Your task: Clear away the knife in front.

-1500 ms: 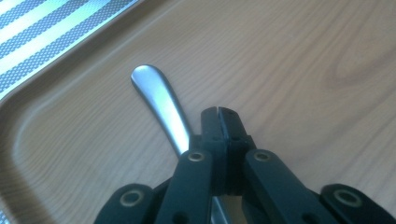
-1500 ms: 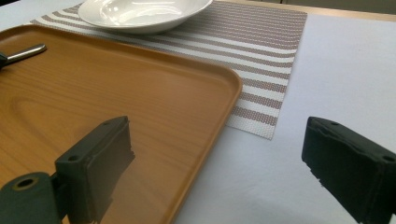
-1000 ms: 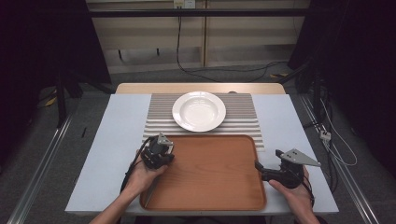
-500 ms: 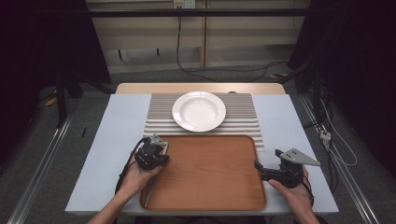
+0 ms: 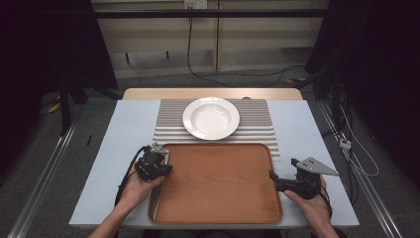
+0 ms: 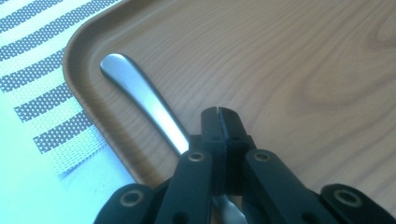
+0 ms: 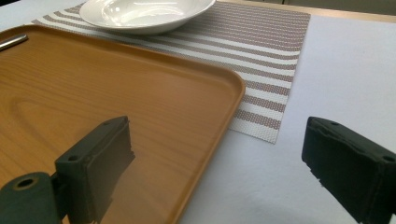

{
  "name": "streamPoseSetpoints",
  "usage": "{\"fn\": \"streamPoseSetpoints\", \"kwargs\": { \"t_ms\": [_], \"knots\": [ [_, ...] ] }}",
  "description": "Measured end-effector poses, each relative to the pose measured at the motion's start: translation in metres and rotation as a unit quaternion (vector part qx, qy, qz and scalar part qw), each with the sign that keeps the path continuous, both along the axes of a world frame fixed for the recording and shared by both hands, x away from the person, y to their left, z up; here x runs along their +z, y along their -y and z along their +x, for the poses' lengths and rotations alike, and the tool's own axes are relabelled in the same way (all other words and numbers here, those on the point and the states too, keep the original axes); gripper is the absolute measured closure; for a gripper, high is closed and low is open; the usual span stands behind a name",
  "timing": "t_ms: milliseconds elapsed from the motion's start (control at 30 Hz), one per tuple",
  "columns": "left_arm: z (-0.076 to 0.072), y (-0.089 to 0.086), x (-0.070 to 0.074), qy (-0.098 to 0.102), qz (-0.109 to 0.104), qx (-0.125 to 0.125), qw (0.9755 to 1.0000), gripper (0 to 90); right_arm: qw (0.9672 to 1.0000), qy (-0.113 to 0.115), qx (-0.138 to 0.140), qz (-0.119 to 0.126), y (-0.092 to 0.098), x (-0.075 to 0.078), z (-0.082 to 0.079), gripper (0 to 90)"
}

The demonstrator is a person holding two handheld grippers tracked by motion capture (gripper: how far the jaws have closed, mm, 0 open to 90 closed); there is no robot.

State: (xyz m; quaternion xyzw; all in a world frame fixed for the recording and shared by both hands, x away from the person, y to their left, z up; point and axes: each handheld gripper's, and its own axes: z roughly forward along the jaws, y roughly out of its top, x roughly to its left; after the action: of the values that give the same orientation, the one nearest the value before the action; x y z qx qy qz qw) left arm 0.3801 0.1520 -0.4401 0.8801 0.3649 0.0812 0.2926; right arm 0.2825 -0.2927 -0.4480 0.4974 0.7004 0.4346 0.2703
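A wooden tray [image 5: 218, 198] lies at the table's near middle. A slim metal utensil [image 5: 157, 201] rests along the tray's left rim, its rounded handle end [image 6: 135, 88] near the far left corner. My left gripper [image 5: 165, 166] hovers over that rim with its jaws shut together [image 6: 218, 114]; the utensil runs underneath them, and I see nothing between the pads. My right gripper [image 5: 273, 177] is open at the tray's right rim [image 7: 224, 116], one jaw over the wood and the other over the bare table [image 7: 217, 135].
A white deep plate [image 5: 211, 117] stands on a striped placemat [image 5: 260, 124] just beyond the tray. The plate [image 7: 144, 11] and the utensil's tip [image 7: 11, 41] appear far off in the right gripper view. Pale tabletop [image 5: 124, 134] flanks the mat and tray.
My left gripper has slid a little to the left and toward the person along the tray's left edge, still shut. The right gripper has stayed put.
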Motion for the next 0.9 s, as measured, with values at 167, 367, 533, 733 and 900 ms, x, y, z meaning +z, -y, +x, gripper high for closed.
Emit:
{"fn": "streamPoseSetpoints", "kwargs": {
  "t_ms": [167, 367, 533, 733, 900],
  "knots": [
    [0.0003, -0.0013, 0.0004, 0.0, 0.004, 0.001, 1.0, 90.0, 1.0, -0.001, 0.0, 0.0, -0.0002, -0.0001, 0.0002, 8.1],
    [0.0016, -0.0048, -0.0001, 0.001, 0.001, 0.009, 1.0, 90.0, 1.0, -0.001, 0.0, 0.0, -0.0001, -0.0002, 0.0001, 8.1],
    [0.0011, -0.0053, -0.0003, 0.001, -0.001, 0.011, 0.9999, 90.0, 1.0, -0.002, -0.001, 0.001, 0.0, -0.0003, 0.0004, 8.1],
    [0.0005, -0.0064, 0.0005, 0.004, -0.014, 0.011, 0.9998, 90.0, 1.0, -0.001, -0.001, 0.001, -0.0002, -0.0003, 0.0005, 8.1],
    [-0.0008, -0.0069, 0.0047, 0.023, -0.041, 0.011, 0.9988, 80.7, 1.0, -0.001, -0.001, 0.001, -0.0002, -0.0002, 0.0005, 8.1]
  ]
}}
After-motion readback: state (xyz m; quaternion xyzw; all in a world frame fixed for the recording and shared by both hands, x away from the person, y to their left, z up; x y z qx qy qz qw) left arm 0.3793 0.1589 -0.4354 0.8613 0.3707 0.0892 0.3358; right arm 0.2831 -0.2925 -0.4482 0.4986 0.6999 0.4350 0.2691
